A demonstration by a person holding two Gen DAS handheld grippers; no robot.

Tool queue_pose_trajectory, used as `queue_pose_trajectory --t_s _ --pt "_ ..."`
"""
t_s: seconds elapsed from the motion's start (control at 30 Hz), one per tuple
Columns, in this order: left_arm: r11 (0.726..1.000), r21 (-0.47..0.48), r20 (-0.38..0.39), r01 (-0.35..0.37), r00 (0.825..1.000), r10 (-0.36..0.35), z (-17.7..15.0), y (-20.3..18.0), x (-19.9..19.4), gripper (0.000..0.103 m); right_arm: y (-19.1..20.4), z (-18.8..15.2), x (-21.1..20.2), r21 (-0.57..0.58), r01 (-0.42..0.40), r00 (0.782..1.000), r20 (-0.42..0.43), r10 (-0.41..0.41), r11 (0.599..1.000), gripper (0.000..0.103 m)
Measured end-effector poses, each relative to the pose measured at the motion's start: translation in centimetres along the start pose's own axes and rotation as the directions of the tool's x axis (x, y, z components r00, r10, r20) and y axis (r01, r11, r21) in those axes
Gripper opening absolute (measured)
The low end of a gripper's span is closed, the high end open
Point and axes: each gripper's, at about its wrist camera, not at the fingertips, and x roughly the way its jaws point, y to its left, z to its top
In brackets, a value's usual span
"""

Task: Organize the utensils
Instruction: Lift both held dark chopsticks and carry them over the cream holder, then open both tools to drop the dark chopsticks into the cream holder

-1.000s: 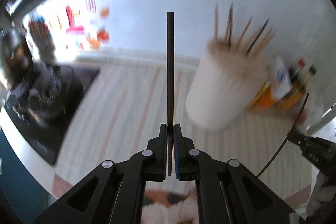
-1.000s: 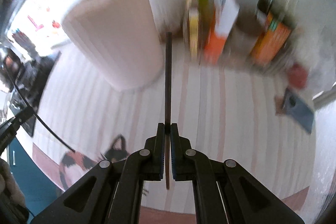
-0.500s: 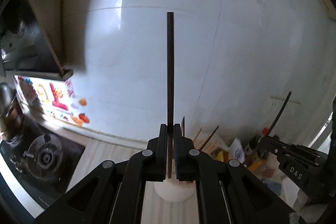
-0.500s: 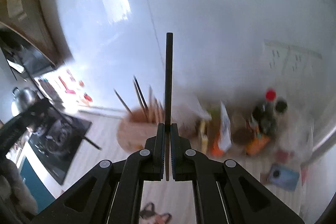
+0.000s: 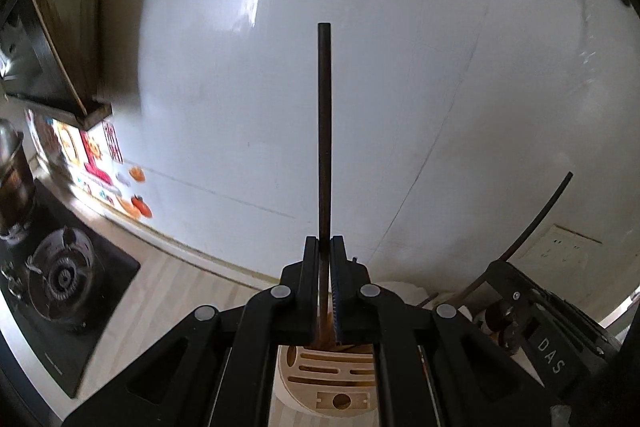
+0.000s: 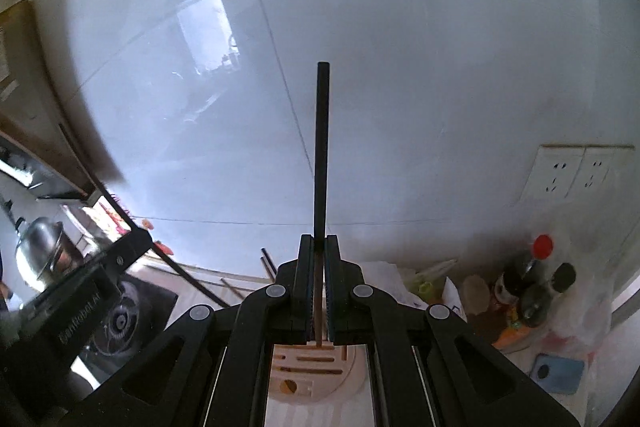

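Note:
My left gripper [image 5: 324,247] is shut on a dark chopstick [image 5: 324,131] that stands upright, its lower end over the slotted wooden lid of the white utensil holder [image 5: 340,383] directly below. My right gripper [image 6: 319,245] is shut on another dark chopstick [image 6: 322,151], also upright, its lower tip at a slot of the same holder [image 6: 316,375]. The right gripper [image 5: 540,323] with its chopstick shows at the right of the left wrist view. The left gripper [image 6: 80,291] shows at the left of the right wrist view.
A white tiled wall [image 6: 400,67] fills the background. A gas stove [image 5: 60,279] with a metal kettle [image 6: 42,251] is on the left of the counter. Sauce bottles [image 6: 532,287], packets and a blue phone [image 6: 558,373] crowd the right corner. Wall sockets [image 6: 576,175] are right.
Both grippers have tilted up to point at the wall and moved over the holder, which now lies directly below the fingers instead of ahead.

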Motion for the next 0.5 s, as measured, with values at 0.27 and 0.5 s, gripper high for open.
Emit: queue_pose_trajectory --t_s 0.27,0.5 --pt "0.999 -0.031 -0.085 0.020 0.996 -0.023 -1.2 0.1 3.5 0.003 -1.3 -1.0 3.1 0.029 0.006 0.999 -0.036 -0.005 1.000 0.005" --pt "0.998 -0.012 -0.199 0.064 0.978 -0.065 -2.2 -0.4 5.5 0.004 -1.6 -1.2 4.3 0.025 -0.007 0.996 -0.087 0.009 1.000 0.005"
